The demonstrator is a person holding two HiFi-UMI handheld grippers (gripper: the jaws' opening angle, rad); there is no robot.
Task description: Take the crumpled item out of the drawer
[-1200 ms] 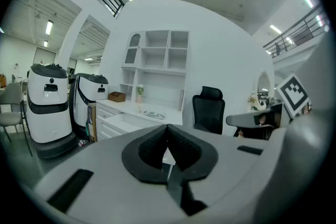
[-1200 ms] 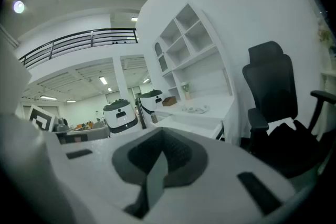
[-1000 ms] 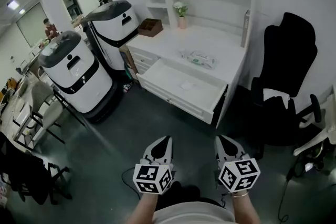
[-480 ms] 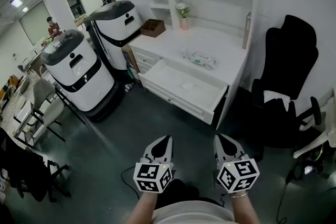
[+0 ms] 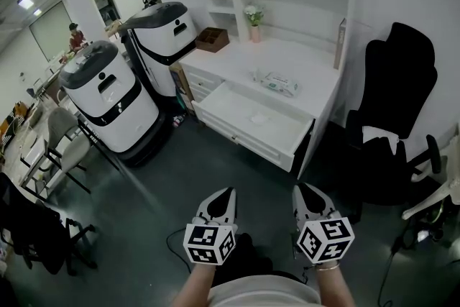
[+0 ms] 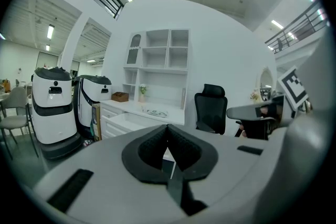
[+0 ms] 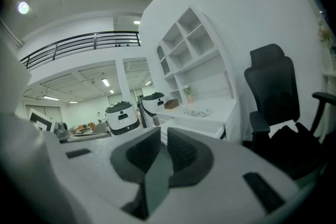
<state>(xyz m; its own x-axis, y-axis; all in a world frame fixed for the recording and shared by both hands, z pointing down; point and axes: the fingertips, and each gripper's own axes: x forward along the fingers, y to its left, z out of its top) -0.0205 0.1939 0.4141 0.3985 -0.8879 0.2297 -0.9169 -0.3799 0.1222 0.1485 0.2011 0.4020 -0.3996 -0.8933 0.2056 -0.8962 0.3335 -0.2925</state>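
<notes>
Bright, even overhead light (fisheye-warped edges)

You see the white drawer [image 5: 243, 136] pulled open below the counter [image 5: 305, 75]; a small pale crumpled item [image 5: 257, 118] lies inside, near mid-floor.

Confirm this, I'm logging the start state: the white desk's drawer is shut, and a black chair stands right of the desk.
Wrong in one respect: the head view shows the drawer pulled open, not shut. The black chair does stand right of the white desk.
</notes>
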